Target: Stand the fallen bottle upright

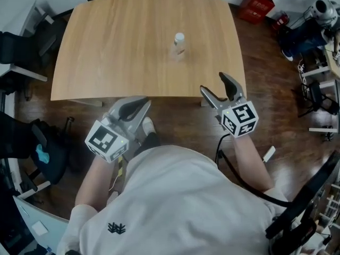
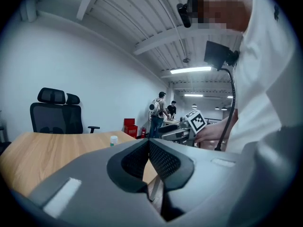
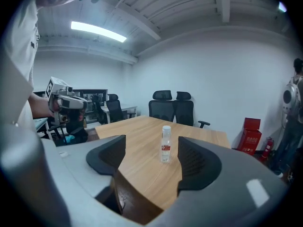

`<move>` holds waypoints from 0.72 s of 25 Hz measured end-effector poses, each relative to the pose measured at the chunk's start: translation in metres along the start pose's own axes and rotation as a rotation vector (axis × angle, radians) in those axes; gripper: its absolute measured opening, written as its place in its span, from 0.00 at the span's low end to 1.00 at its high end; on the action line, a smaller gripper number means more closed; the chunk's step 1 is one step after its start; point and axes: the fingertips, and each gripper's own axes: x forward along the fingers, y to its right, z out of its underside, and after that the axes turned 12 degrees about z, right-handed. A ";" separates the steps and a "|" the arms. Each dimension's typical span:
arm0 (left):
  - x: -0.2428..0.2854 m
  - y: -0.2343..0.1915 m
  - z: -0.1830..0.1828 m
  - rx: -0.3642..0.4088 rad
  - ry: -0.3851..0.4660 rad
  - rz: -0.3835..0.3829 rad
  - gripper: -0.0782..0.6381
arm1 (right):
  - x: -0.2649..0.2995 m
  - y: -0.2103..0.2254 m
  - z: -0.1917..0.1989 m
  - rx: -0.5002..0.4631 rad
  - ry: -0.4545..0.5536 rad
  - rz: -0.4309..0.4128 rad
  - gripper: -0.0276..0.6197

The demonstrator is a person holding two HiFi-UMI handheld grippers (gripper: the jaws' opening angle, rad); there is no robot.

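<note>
Clear plastic bottle (image 1: 179, 44) (smooth, shiny); matt light-wood table (image 1: 117, 47); dark, slightly glossy wood floor (image 1: 271, 84).

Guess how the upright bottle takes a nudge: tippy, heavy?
Probably tippy: the bottle stands tall and narrow on a small base. Likely light, being clear plastic; fill unclear. Once down, its round body would probably roll on the smooth table.

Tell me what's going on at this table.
A person holds a claw in each hand at the near edge of a wooden table. The bottle stands upright near the table's middle, and nothing is touching it. The right claw is open and empty, pointed toward the bottle but well short of it. The left claw is shut, with nothing in it.
</note>
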 end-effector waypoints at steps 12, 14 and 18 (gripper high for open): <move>0.004 0.167 0.030 -0.048 -0.077 -0.059 0.11 | -0.153 -0.024 0.074 0.043 -0.074 -0.129 0.56; 0.000 0.176 0.029 -0.051 -0.069 -0.061 0.11 | -0.165 -0.032 0.069 0.046 -0.050 -0.135 0.56; 0.009 0.199 0.022 -0.007 -0.063 -0.025 0.11 | -0.196 -0.043 0.060 0.077 0.000 -0.132 0.56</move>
